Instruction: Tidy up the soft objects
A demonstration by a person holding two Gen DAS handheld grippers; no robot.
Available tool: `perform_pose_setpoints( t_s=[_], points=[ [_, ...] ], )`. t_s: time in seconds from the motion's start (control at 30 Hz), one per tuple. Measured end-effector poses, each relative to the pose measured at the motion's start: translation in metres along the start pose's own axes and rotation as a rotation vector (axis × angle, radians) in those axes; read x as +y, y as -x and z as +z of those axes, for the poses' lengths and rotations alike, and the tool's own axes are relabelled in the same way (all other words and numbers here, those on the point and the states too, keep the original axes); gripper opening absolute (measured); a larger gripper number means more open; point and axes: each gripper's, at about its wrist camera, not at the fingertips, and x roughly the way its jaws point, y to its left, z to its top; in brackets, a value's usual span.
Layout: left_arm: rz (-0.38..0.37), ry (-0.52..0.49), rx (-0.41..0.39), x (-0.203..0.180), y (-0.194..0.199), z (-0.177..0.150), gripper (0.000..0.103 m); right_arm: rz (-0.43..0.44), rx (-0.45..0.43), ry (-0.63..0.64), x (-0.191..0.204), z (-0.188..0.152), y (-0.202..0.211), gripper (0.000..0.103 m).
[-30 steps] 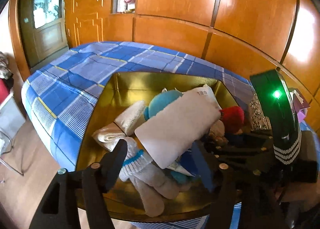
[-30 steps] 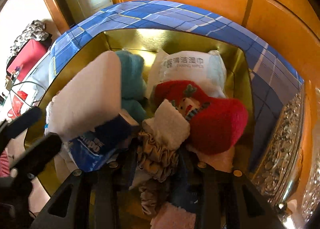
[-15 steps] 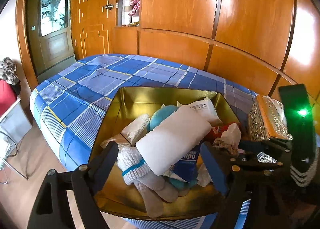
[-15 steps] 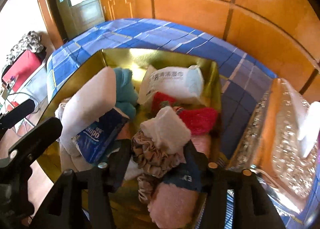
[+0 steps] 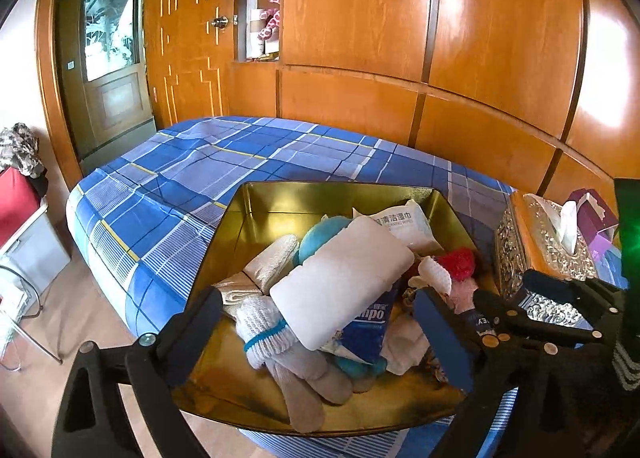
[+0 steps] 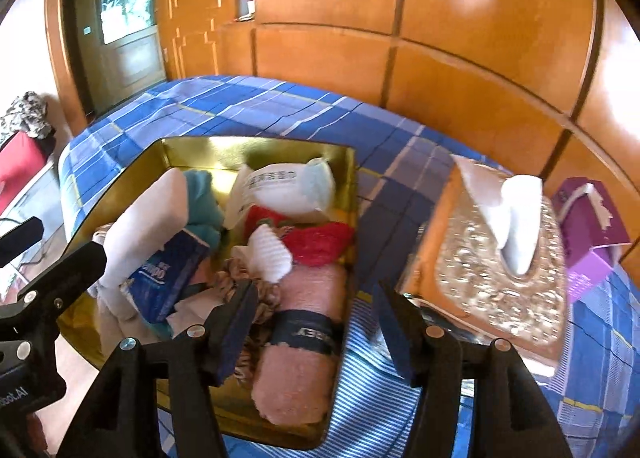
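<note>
Now both grippers hover open and empty — the right gripper [image 6: 314, 320] sits nearer, pink roll [image 6: 302, 342] directly under its jaws in the gold tin [image 6: 256, 151], long axis running straight ahead; left gripper [image 5: 320, 342] waits alongside.

I see bright daylight glaring off the glossy orange wooden wall panels [image 5: 500, 37]; fisheye edges bend, right view slightly blurred.

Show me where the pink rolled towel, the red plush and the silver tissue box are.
pink rolled towel [image 6: 298, 370], right wrist view, on the lower half of the roll below its dark band.
red plush [image 6: 320, 244], right wrist view, middle of its red body.
silver tissue box [image 6: 492, 290], right wrist view, on its embossed top.
</note>
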Motion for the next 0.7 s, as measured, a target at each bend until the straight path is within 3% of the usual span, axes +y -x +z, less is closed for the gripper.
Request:
perform_pose_setpoints(
  t_s=[0.13,0.3,0.5,0.6,0.7],
  points=[
    [0.008,-0.007,0.001,-0.003,0.0,-0.001,0.102,-0.014,-0.005,0.023,0.004,-0.006,0.003,0.061],
    [0.03,0.029,0.005,0.01,-0.001,0.004,0.102,0.081,0.017,0.066,0.014,-0.007,0.006,0.061],
    [0.11,0.103,-0.028,0.042,0.003,0.015,0.102,0.132,-0.024,0.07,0.026,0.023,-0.001,0.061],
    [0.128,0.118,-0.021,0.05,0.001,0.015,0.103,0.147,0.022,0.137,0.046,0.032,-0.024,0.061],
    [0.122,0.11,-0.018,0.047,0.003,0.014,0.103,0.096,0.074,0.165,0.053,0.026,-0.042,0.061]
  ],
)
